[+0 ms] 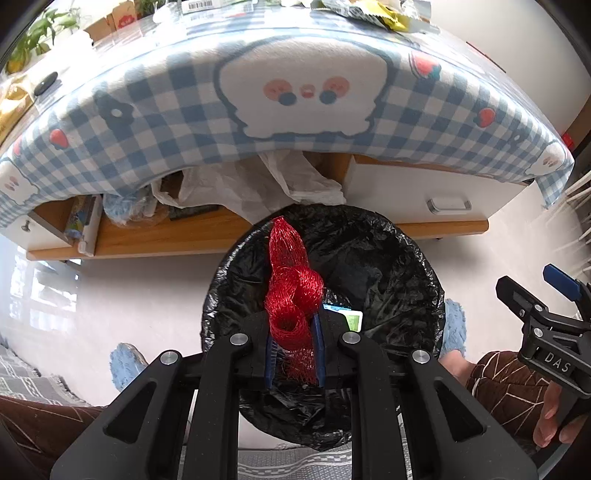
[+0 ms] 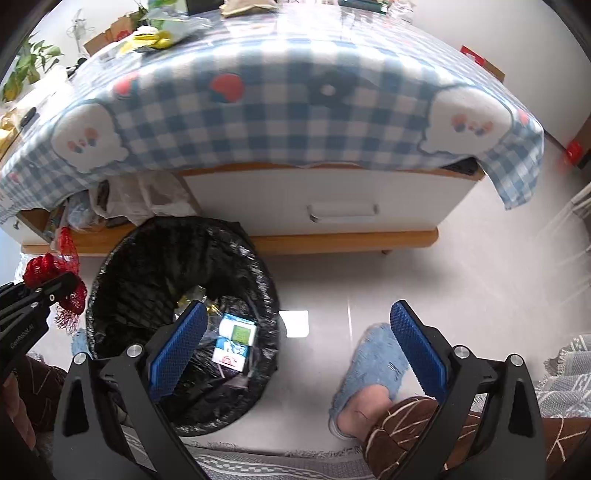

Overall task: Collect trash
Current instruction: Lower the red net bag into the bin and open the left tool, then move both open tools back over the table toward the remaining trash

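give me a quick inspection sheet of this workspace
surface: pale tiled floor; low table under a checked cloth
job's things: red net clamped above the black-lined bin; carton already inside
clutter: wrappers on the table; plastic bags on its shelf
grippers: left gripper shut on the net; right gripper open, nothing between its fingers
cables: nothing seen
surroundings: plant; blue slipper; grey rug
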Demonstrator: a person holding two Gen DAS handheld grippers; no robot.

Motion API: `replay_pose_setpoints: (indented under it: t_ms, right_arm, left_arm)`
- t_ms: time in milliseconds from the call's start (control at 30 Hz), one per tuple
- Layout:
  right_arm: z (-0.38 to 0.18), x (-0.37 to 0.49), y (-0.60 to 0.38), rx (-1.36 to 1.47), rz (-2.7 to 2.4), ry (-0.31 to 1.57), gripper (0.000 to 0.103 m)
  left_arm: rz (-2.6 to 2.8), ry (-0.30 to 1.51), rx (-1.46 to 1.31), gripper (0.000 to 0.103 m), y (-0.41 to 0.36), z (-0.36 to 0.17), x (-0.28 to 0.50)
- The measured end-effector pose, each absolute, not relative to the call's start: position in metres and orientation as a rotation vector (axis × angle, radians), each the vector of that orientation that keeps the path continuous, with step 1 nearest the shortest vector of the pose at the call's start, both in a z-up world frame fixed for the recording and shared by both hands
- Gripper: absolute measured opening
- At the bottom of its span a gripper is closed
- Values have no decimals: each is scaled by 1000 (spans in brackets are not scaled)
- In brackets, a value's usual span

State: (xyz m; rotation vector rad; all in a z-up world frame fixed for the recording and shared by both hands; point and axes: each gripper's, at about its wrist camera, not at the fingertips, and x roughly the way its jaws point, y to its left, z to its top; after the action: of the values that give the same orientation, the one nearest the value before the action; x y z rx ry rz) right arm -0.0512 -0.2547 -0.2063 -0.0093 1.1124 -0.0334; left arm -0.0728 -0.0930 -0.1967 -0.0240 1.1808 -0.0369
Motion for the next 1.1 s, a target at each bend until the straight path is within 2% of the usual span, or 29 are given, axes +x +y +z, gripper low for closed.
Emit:
replay_pose_setpoints:
  t_ms: [367,567,667,733,800,1100]
  right_arm:
    - [-206,-52,-269,18,-50,1117,95]
    - [-205,-52,-269,16,-47,1116,95]
    - [-205,-53,-266,6,-41,1113,95]
    - [-205,-52,-263,0,-38,1112,95]
    - [-205,-51,-262,8,-32,1113,95]
    - [-191,-46,-253,35,-6,1083,95]
  left_arm:
    - [-64,1211,5,16,-115,-210,-73]
    - [-66,1205,9,21,-117,-210,-74]
    - [-65,1202,16,26,-117,-209,-75]
    - [-61,1203,19,33,-115,-209,-75]
    - [-53,1197,14,45,-113,-207,-75]
    - [-32,1160,-22,73,-96,-189,-76]
